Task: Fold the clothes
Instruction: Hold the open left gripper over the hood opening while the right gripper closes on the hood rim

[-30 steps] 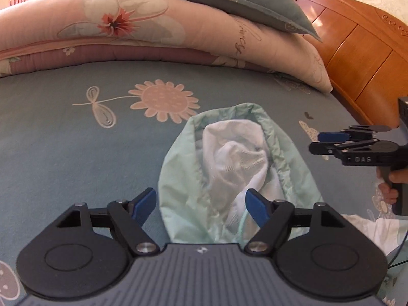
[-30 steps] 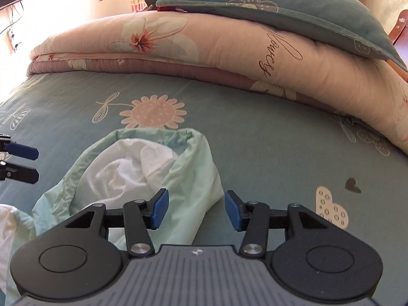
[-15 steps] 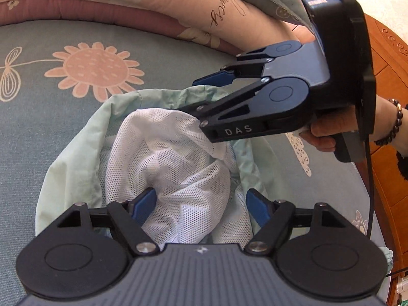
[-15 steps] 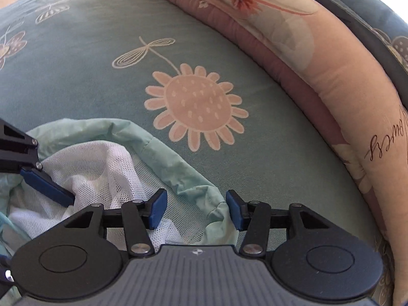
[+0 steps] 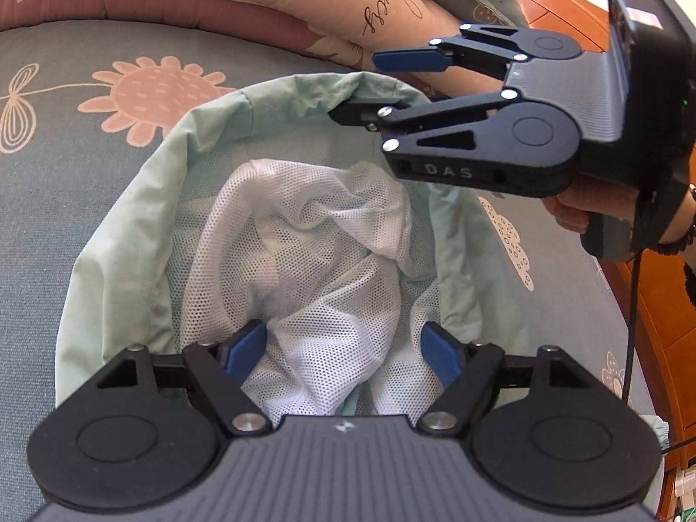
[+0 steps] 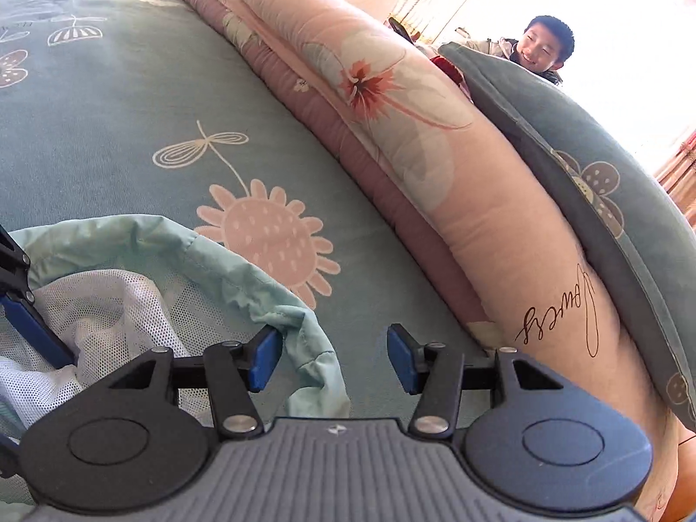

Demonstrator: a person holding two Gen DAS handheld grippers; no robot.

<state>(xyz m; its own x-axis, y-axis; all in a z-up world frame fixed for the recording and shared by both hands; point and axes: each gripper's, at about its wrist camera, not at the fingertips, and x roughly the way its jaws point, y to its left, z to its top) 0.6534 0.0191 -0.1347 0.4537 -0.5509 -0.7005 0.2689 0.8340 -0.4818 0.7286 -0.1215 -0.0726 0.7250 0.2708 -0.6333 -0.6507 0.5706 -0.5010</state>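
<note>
Mint garment (image 5: 130,261) with white mesh lining (image 5: 304,261) lying on the bedsheet (image 5: 65,152). Left gripper (image 5: 343,348) gapes over the lining, gripping nothing; right gripper (image 6: 330,359), half-spread, straddles the garment's rim unclamped.

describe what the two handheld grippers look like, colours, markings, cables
Both the left gripper and the right gripper have black linkage arms with round pivots, ribbed grey bodies and blue finger pads. The right one reads "DAS" on its side, trails a black cable, and its hand's wrist wears a dark beaded bracelet.
</note>
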